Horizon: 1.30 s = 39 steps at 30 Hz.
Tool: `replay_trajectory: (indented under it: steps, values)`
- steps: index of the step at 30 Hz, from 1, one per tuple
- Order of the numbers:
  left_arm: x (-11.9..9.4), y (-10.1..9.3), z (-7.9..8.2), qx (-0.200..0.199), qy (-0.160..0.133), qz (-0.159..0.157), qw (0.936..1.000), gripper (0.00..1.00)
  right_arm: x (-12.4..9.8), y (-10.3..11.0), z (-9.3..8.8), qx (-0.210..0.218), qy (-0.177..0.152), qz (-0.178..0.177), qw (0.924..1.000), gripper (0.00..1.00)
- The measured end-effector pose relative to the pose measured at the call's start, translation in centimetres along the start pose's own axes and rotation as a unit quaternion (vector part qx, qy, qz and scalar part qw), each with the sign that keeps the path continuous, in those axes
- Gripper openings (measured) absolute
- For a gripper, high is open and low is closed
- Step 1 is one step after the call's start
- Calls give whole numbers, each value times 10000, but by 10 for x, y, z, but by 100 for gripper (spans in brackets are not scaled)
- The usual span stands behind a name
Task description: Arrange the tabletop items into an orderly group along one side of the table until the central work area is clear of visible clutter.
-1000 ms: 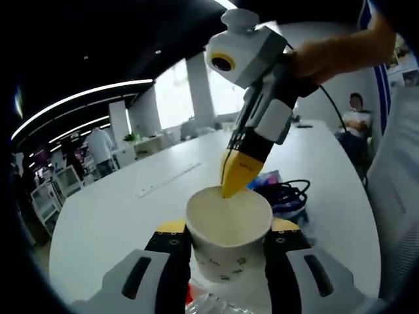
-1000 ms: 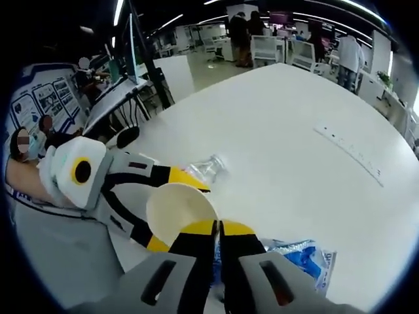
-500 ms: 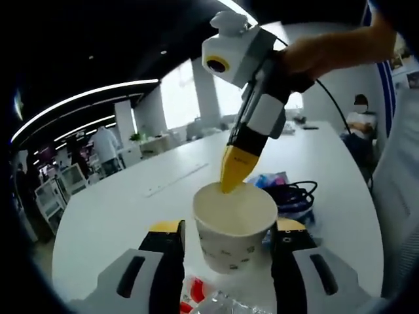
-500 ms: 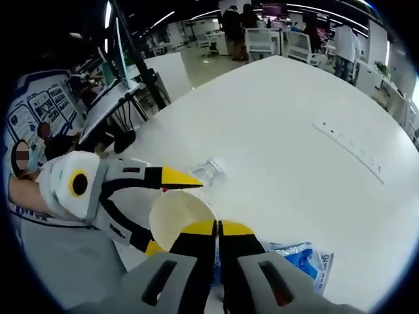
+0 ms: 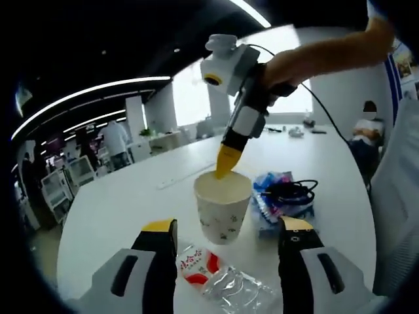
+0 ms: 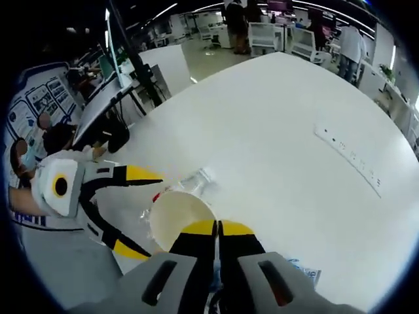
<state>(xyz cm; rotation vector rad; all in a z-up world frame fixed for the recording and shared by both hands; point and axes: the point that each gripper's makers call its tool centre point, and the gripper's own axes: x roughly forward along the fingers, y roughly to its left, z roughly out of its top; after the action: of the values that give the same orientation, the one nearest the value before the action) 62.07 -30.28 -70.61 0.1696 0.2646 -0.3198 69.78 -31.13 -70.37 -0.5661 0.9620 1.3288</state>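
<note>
Between the spread jaws of the left gripper nothing is held now: a second ago they stood on either side of the paper cup, and they have since drawn back from it, so the cup has passed to the right gripper, whose yellow jaws are pressed together on the cup's far rim. From the right gripper view the same pinch shows at the cup's edge, with the left gripper wide apart beside it. That hand-over suggests the cup is on its way to the side group. Just below the cup lie a red-and-white sachet and a clear plastic wrapper, both loose on the white tabletop. Beside the cup sit a blue packet and a coiled black cable, close enough to snag a low carry. Farther off a power strip lies well apart
</note>
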Motion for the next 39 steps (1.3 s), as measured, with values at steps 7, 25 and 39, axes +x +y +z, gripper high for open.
replay_trajectory:
  steps: [7, 25, 39]
  values:
    - [-7, 6, -10, -278, 99, 24, 9996, 63, 6, 0, 1, -86, 184, -5, 9998, 0]
    - [-16, 1, -32, -519, 305, 91, 9981, 60, 28, -23, -11, 151, 657, 68, 9977, 0]
    - [-16, 2, -43, -545, 396, 59, 9977, 57, 33, -28, -11, 241, 712, 88, 9971, 0]
